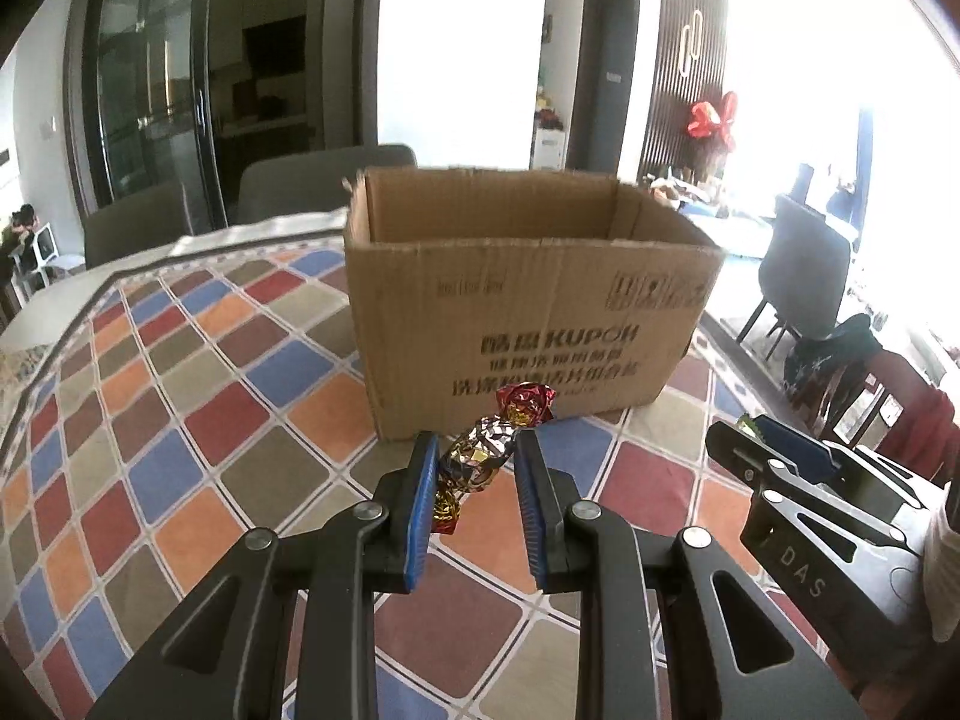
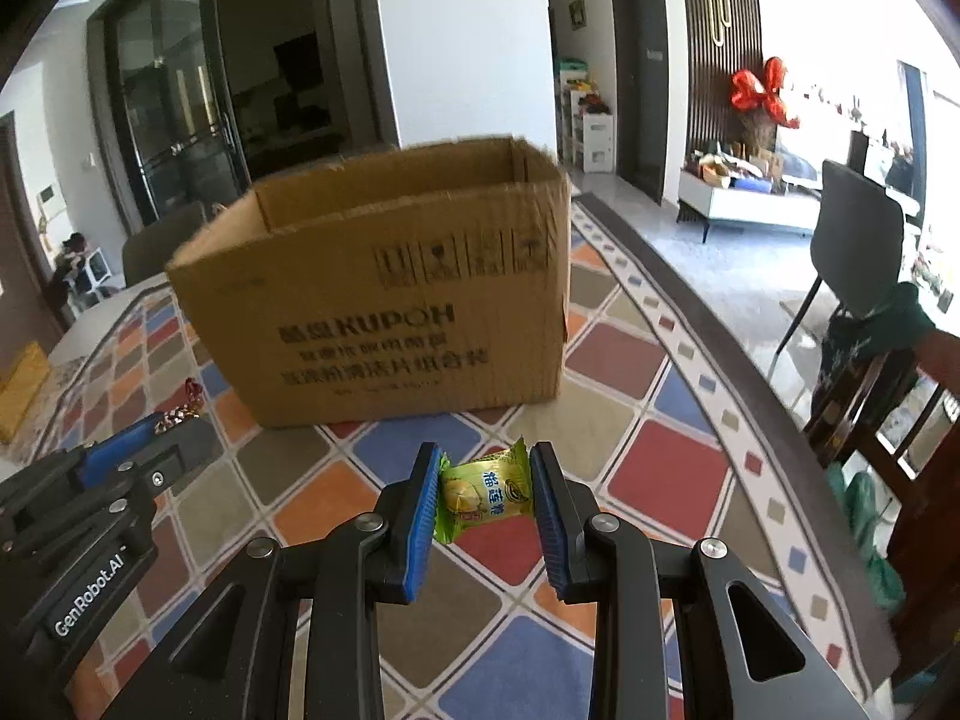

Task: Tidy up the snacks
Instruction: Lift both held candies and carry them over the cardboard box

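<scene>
Strong daylight pours in from the right in both wrist views, blowing the window area point(image 1: 840, 60) out to white glare; the left side of the room stays dim; fisheye bending curves the door frames and darkens the corners; the cardboard box point(image 2: 390, 300) shows slight motion blur, its print soft.

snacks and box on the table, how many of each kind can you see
foil-wrapped candy, held in the left tongs: 1
green candy packet, held in the right tongs: 1
cardboard box, open on top, standing on the checked tablecloth: 1
total: 3 things, 2 of them snacks
</scene>
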Motion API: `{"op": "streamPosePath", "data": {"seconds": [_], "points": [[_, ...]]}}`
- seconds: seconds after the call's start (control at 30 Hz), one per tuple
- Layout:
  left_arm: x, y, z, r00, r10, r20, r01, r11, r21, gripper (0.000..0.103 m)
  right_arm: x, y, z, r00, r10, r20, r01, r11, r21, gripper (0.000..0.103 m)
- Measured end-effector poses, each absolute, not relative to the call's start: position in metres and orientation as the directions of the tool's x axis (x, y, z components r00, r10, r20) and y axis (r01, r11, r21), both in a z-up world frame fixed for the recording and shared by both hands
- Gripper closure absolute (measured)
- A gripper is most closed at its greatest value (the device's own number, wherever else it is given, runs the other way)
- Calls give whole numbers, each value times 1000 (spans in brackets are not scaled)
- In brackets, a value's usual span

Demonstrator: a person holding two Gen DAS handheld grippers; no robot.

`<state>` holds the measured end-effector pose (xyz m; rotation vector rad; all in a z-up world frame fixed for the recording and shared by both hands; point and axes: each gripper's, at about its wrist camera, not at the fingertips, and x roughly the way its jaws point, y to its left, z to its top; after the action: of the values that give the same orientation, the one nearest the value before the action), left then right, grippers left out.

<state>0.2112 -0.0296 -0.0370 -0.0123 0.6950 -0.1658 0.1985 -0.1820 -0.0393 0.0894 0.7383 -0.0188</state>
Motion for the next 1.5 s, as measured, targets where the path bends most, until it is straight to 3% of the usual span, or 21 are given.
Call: {"op": "streamPosePath", "data": {"seconds": [0.67, 0.97, 1.2, 1.5], "points": [[199, -23, 25, 851, -150, -503, 154, 987, -33, 77, 184, -177, 26, 848, 9, -530, 7, 1000, 28, 72], [228, -15, 47, 834, -214, -509, 183, 977, -110, 77, 202, -174, 57, 881, 42, -472, -25, 999, 43, 72], [252, -17, 67, 849, -200, -489, 192, 979, -68, 77, 229, -174, 73, 881, 80, -466, -52, 996, 73, 72], [292, -26, 86, 815, -217, -537, 229, 972, -46, 77, 279, -177, 77, 831, 140, -539, -93, 989, 114, 72]]}}
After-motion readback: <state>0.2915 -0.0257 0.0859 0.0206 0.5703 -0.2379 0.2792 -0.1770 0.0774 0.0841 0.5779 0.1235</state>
